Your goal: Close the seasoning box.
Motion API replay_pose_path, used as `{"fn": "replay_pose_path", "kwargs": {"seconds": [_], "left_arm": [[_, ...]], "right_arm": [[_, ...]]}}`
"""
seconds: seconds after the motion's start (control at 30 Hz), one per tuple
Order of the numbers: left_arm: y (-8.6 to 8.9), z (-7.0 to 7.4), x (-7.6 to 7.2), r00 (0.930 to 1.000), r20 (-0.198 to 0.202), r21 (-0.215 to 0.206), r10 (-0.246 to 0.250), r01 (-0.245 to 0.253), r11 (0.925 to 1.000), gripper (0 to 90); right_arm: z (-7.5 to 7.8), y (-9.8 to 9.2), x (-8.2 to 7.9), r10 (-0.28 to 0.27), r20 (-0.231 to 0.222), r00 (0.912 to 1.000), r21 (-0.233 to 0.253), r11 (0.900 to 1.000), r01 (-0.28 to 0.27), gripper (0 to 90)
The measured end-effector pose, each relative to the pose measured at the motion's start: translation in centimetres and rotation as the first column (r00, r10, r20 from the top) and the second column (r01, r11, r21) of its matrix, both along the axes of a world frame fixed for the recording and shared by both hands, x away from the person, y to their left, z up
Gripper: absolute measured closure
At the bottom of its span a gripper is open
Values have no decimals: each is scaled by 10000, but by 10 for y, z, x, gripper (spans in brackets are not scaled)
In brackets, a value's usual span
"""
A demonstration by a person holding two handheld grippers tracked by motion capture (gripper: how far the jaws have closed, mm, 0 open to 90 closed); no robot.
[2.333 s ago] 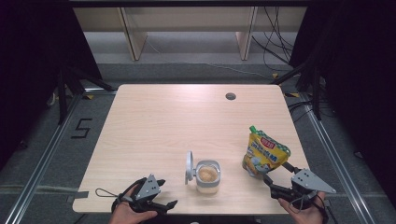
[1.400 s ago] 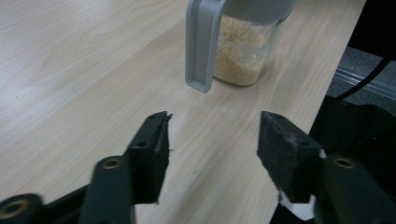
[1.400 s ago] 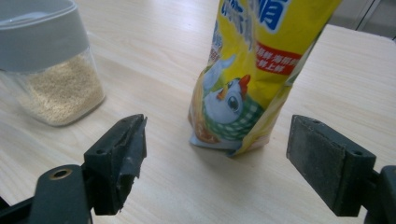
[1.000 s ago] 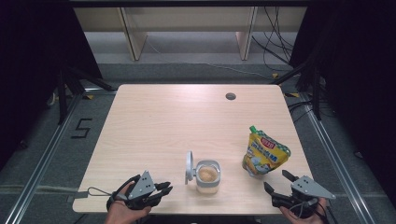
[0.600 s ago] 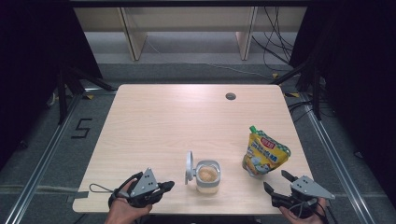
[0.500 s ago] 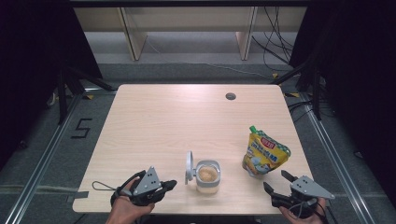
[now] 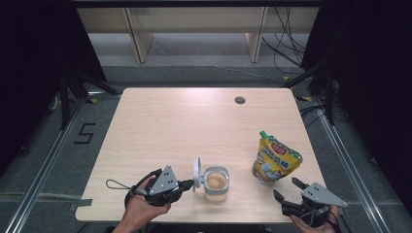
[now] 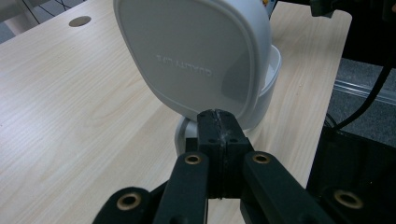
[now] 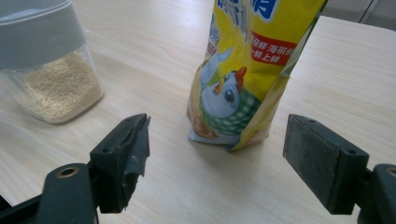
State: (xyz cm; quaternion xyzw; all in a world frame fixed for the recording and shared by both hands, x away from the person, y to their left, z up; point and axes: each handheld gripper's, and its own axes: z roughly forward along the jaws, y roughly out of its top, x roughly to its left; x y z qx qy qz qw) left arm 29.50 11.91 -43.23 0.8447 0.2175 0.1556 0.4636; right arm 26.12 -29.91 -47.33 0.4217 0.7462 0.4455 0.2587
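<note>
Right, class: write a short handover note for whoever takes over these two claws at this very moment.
Left claw: shut, tips at the lower edge of the jar's raised lid.
Right claw: open, empty, aimed at the yellow pouch, not touching it.
Jar: at the table's near edge, open, holding pale grains.
Done: lid up.
Left, probably: grasp the pouch and pour into the jar, then shut the lid.

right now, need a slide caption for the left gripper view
Left gripper, jaws shut, at the open white lid of the jar on the wooden table.
</note>
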Motion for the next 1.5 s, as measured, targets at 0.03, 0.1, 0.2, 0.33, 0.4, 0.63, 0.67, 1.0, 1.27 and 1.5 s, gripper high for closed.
{"fn": "replay_pose_path", "kwargs": {"seconds": [0.03, 0.1, 0.2, 0.33, 0.4, 0.63, 0.67, 1.0, 1.27, 1.5], "left_arm": [[-2, 1, 0, 10000, -57, -101, 45, -46, 9999, 890], [-3, 2, 1, 10000, 33, -40, -82, 82, 10000, 890], [-5, 5, 2, 9997, 166, -17, -188, 188, 9998, 890], [-7, 7, 2, 9999, 121, -72, -116, 117, 9999, 890], [-10, 8, 2, 9998, 115, -126, -150, 152, 9998, 890], [-19, 7, 3, 9990, 127, -23, -426, 427, 9991, 889], [-20, 7, 2, 9994, 48, -71, -352, 352, 9994, 889], [-12, 6, 1, 9997, -162, -406, -176, 169, 9990, 844], [9, 1, -4, 9994, -330, -739, -138, 113, 9972, 689], [23, -17, -18, 9964, -787, -887, -306, 235, 9958, 560]], "right_arm": [[0, 0, 0, 1, 19, 10000, -33, 10000, -1, 237], [0, 1, 0, -38, -70, 10000, 86, 10000, 39, 237], [0, 1, 1, 49, -7, 10000, -48, 10000, -49, 237], [0, 1, 0, 24, -67, 10000, -8, 10000, -24, 237], [-1, 1, 1, 43, -74, 10000, 8, 10000, -43, 237], [0, 1, 0, -48, -46, 10000, -12, 10000, 48, 238], [0, 1, 0, -48, -46, 10000, -12, 10000, 48, 238], [0, 2, 0, 45, -129, 9999, 53, 10000, -44, 238], [0, 3, 0, 36, -163, 9999, 57, 10000, -35, 238], [1, 5, -1, 248, -241, 9994, -47, 9997, -249, 231]]}}
